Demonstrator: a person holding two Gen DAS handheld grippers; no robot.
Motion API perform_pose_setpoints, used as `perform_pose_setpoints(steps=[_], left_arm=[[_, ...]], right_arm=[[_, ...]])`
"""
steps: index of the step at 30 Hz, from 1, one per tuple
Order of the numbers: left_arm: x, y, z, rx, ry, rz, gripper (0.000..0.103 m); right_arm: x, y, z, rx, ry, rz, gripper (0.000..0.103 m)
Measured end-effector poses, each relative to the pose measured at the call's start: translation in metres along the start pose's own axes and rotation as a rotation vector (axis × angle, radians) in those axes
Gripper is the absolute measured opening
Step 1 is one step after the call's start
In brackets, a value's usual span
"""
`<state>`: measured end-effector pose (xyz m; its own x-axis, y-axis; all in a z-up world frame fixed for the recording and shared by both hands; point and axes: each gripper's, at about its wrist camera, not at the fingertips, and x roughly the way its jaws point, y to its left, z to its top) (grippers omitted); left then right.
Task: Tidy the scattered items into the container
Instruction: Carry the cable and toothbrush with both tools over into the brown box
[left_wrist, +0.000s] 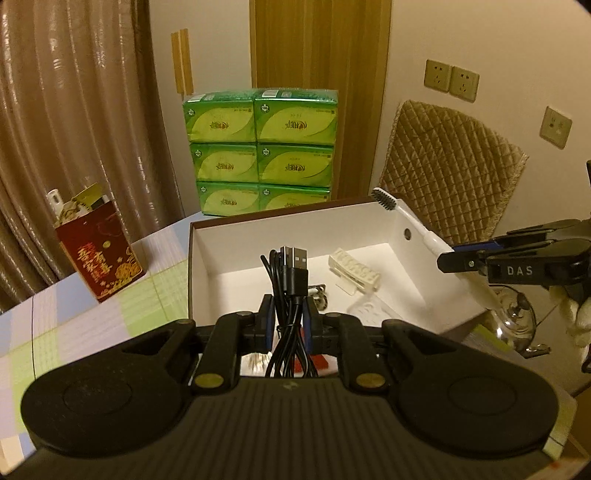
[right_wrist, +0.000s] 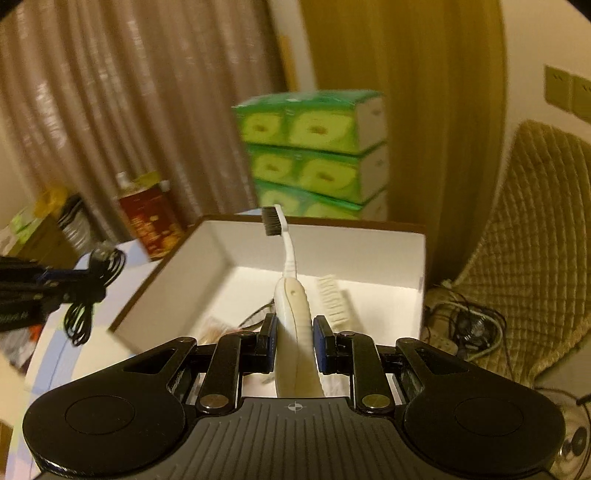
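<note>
Left gripper: the black two-finger left gripper (left_wrist: 290, 321) with blue pads is clamped on a bundled black USB cable (left_wrist: 291, 291), its plugs standing above the jaws and its loops hanging below; from the right wrist view the bundle is over the tablecloth just outside the box's left wall.

Right gripper: the black right gripper (right_wrist: 294, 341) is closed on the ribbed handle of a white toothbrush with dark bristles (right_wrist: 291, 295), the brush head pointing up and away, above the box's far rim in the picture.

Container: an open white cardboard box with a brown outer rim (left_wrist: 295, 221) sits on the pastel checked tablecloth (left_wrist: 74, 325), just ahead of both grippers.

Already inside: a white toothed hair clip (left_wrist: 354, 273) lies on the box floor; near it are a small metallic object, partly hidden behind the left gripper, and a faint clear piece, too blurred to name.

Progress: judged well along, with some items boxed and two more carried in at once; neither has been let go yet.

Left to do: bring both loads over the opening and release them; whether anything remains loose on the table cannot be told.

Beyond the box: a red and gold printed carton (left_wrist: 99, 254) stuffed with odds and ends, a stack of green tissue packs (left_wrist: 262, 151) and a quilted tan chair back (left_wrist: 450, 166).
</note>
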<state>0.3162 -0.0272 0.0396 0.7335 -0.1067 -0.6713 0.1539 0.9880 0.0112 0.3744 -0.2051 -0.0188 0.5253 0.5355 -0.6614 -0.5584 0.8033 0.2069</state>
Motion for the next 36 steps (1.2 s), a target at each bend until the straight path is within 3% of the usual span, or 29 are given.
perform_pose_setpoints(steps=[13, 36], left_arm=[[0.085, 0.02, 0.005, -0.002, 0.115, 0.007, 0.012], [0.184, 0.034, 0.006, 0.034, 0.254, 0.001, 0.012]], right_arm=[[0.08, -0.03, 0.001, 0.168, 0.127, -0.22, 0.018], [0.147, -0.031, 0.012, 0.0, 0.255, -0.333, 0.018]])
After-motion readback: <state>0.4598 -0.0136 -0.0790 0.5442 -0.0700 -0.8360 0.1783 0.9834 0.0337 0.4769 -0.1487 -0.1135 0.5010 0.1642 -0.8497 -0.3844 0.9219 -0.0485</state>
